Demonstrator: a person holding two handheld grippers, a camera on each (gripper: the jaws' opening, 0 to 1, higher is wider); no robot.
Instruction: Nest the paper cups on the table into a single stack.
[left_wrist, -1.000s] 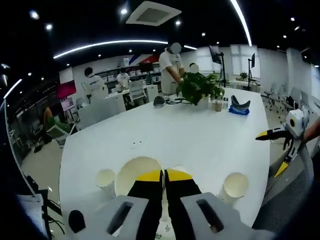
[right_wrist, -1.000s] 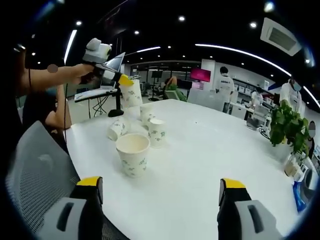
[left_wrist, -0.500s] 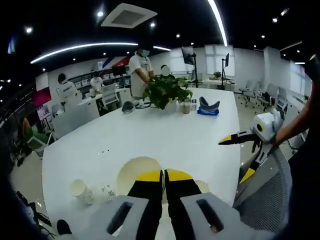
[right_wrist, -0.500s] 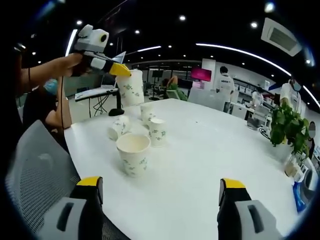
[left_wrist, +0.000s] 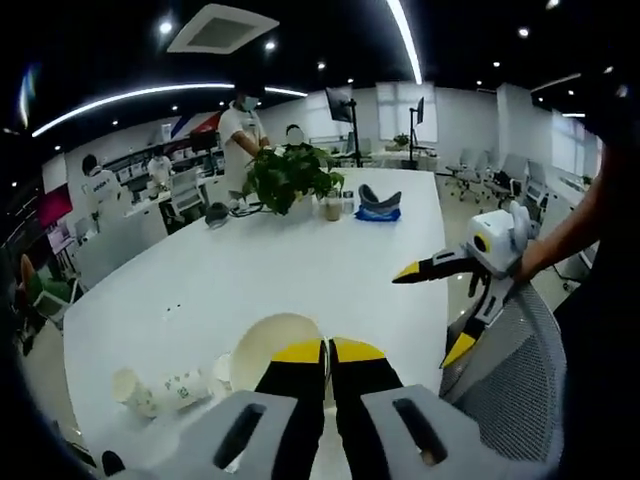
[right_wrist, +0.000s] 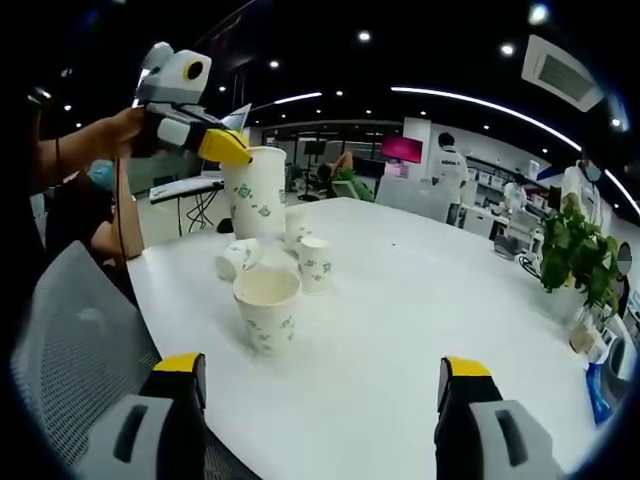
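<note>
Left gripper pinches the rim of a held paper cup, raised above the table. Below it lie a tipped cup and standing cups. Right gripper is wide apart, holding nothing, before the nearest cup.

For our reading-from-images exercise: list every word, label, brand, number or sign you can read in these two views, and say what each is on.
None can be read.
White paper cups with green print: too blurred to tell if it is lettering.
Magenta wall screen: too small to read.
</note>
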